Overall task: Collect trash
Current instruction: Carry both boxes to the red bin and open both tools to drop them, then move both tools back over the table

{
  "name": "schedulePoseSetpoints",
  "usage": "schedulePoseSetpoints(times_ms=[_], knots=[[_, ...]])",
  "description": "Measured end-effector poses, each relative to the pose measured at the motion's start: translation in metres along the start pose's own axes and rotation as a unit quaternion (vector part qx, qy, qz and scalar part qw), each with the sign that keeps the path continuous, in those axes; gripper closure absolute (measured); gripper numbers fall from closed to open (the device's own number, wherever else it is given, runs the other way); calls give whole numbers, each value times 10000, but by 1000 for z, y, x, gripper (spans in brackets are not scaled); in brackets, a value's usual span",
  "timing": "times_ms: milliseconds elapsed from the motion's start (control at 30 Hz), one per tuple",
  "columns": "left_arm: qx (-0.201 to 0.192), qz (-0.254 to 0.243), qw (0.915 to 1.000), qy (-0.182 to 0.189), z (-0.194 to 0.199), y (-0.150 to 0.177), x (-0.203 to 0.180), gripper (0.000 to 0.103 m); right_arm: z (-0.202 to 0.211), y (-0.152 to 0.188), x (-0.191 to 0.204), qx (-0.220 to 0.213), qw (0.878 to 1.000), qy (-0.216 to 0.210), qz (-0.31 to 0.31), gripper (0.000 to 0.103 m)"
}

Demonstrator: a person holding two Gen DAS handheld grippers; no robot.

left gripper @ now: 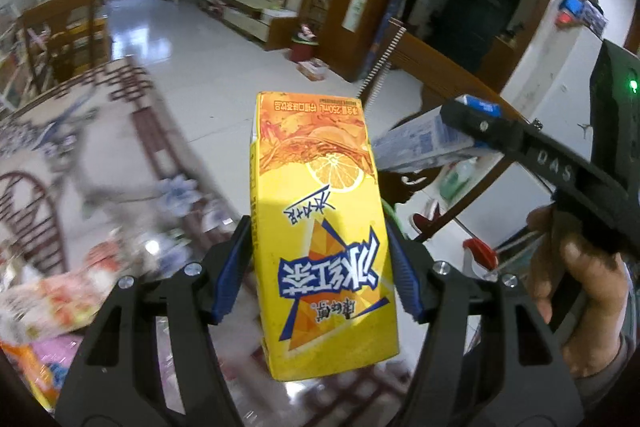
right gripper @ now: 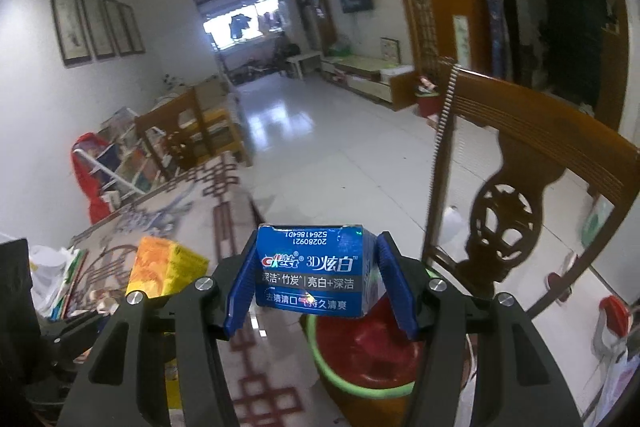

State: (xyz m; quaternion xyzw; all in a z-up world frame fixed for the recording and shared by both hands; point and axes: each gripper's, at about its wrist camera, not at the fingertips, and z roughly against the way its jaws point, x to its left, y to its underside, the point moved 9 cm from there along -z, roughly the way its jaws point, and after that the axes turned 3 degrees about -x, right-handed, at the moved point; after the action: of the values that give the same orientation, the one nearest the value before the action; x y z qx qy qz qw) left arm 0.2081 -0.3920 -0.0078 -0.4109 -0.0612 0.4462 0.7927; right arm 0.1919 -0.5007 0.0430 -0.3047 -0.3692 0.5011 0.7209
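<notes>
My left gripper (left gripper: 318, 271) is shut on a yellow iced-tea carton (left gripper: 320, 227), held upside down above the patterned table (left gripper: 120, 131). My right gripper (right gripper: 316, 287) is shut on a blue toothpaste box (right gripper: 310, 275), held end-on above a green-rimmed bin with a red liner (right gripper: 372, 355) beside the table's edge. In the left wrist view the right gripper (left gripper: 472, 131) shows at the right with the toothpaste box (left gripper: 424, 143). In the right wrist view the yellow carton (right gripper: 164, 267) shows at the left.
Snack wrappers (left gripper: 60, 303) lie on the table at the left. A carved wooden chair (right gripper: 520, 163) stands close on the right. Beyond is a white tiled floor (right gripper: 320, 147) with a wooden chair (right gripper: 184, 131) and shelves at the far table end.
</notes>
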Motion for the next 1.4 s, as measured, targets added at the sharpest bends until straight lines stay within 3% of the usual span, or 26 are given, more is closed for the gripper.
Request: schedulePoseSetpoints(times_ms=[233, 400, 700, 767, 867, 1133, 1400], knots=[[281, -174, 9990, 305, -56, -7, -27, 42, -20, 9, -47, 177, 9994, 247, -147, 48], [602, -31, 9969, 514, -95, 1, -30, 42, -44, 20, -71, 464, 9979, 222, -398, 48], [975, 98, 9938, 533, -137, 12, -28, 41, -66, 25, -88, 683, 9947, 100, -768, 48], [979, 111, 9937, 530, -139, 11, -28, 40, -68, 27, -84, 733, 9940, 45, -808, 48], [969, 167, 9938, 518, -140, 10, -25, 27, -71, 28, -80, 761, 9941, 31, -767, 47], [909, 154, 9951, 348, -131, 12, -18, 20, -74, 32, -73, 854, 9937, -36, -718, 45], [782, 242, 9965, 175, -105, 15, 2, 14, -70, 34, -65, 790, 9946, -88, -663, 19]])
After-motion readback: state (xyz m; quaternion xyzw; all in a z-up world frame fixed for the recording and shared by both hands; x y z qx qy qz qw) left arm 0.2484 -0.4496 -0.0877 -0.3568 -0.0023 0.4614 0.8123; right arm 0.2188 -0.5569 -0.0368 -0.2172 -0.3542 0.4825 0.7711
